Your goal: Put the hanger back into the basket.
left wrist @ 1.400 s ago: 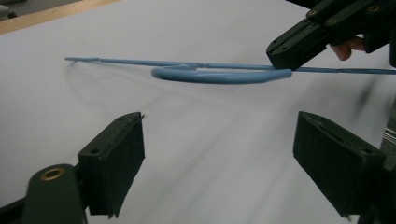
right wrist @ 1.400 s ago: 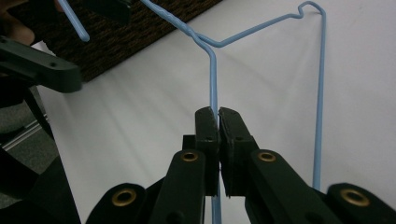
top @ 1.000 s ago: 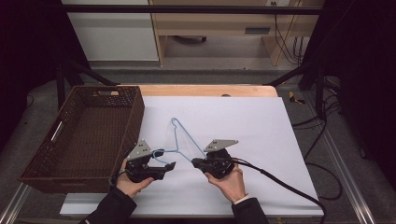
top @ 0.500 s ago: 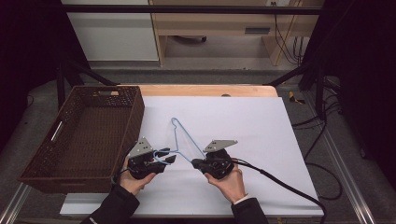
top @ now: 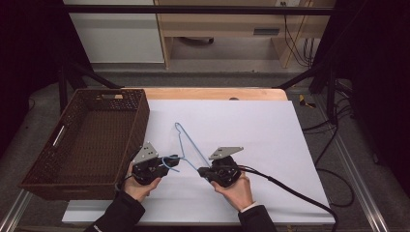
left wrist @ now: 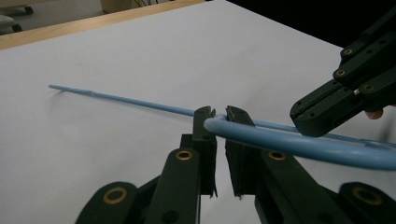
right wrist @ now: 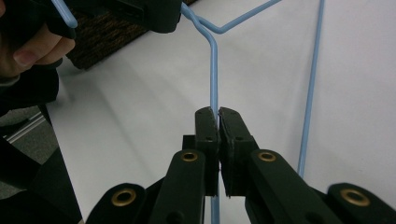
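I have both tools pinching the thin blue wire hanger (top: pixel 186 147): left tool (left wrist: pixel 220 116), right tool (right wrist: pixel 218 115); dark woven basket (top: pixel 123 133) beside, white tabletop (top: pixel 251 130) beneath

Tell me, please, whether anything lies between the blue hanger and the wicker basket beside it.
Nothing visible does. The blue hanger is clamped by the left gripper and the right gripper, and the wicker basket sits directly at its left, its top open.
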### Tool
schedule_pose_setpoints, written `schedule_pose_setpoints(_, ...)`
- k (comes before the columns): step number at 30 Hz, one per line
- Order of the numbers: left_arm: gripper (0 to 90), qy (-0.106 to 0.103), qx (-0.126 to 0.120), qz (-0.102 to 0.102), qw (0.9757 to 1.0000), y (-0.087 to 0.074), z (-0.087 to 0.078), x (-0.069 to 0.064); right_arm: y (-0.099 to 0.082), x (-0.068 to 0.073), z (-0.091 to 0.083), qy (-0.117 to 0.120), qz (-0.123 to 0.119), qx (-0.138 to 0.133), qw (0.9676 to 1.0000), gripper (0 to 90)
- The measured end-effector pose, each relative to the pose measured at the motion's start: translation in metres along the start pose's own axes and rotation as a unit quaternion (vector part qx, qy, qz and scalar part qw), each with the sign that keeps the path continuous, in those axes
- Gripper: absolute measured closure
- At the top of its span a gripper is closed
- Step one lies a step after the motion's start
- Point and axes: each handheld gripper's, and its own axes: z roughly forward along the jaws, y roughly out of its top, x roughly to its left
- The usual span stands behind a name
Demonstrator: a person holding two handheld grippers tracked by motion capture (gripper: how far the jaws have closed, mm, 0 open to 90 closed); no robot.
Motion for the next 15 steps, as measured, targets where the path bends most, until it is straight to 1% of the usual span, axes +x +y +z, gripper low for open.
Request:
schedule_pose_setpoints(8, 84.3, -0.001, 0.002, 0.002, 1.0, 0.0009, 0.0009, -0.004, -0.003, 0.0008, 0.0045, -0.004, -0.001, 0.01, 0.9999, 87.4)
schedule_pose_setpoints(9, 84.5, 0.004, 0.002, 0.005, 1.0, 0.0012, 0.0011, -0.006, -0.0034, 0.0007, 0.0049, -0.005, -0.003, 0.012, 0.9999, 87.4)
schedule_pose_setpoints(14, 84.5, 0.006, 0.004, 0.003, 1.0, 0.0019, 0.0011, -0.0075, -0.0034, 0.0011, 0.0048, -0.007, -0.005, 0.013, 0.9999, 86.8)
schedule_pose_setpoints(15, 84.5, 0.009, 0.006, 0.002, 0.9999, 0.0025, 0.0009, -0.0082, -0.0032, 0.0019, 0.004, -0.013, -0.009, 0.013, 0.9998, 82.3)
